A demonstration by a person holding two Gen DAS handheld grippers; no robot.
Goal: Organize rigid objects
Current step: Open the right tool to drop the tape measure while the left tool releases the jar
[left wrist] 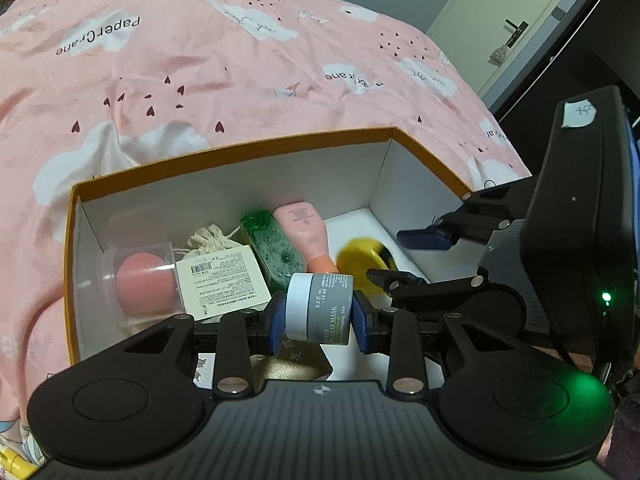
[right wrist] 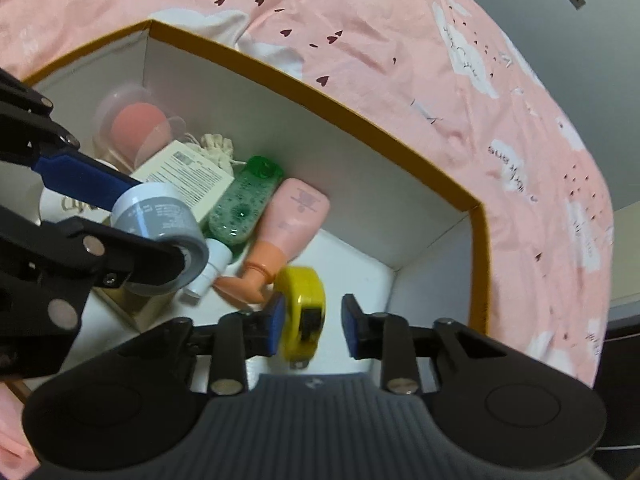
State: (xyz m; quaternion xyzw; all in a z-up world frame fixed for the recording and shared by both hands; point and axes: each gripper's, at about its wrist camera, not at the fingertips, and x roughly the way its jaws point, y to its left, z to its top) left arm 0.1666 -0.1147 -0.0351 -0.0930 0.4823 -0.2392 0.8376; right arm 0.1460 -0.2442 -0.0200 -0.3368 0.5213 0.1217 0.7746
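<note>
Pink cloud-print bedspread [left wrist: 240,80], door [left wrist: 516,24]

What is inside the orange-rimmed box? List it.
Inside the box: a pink sponge in a clear case, a cloth pouch, a paper card, a green bottle, a pink bottle and a yellow tape measure. The near floor is hidden by the grippers.

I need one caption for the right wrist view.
Open right claw around yellow tape measure inside the box.
</note>
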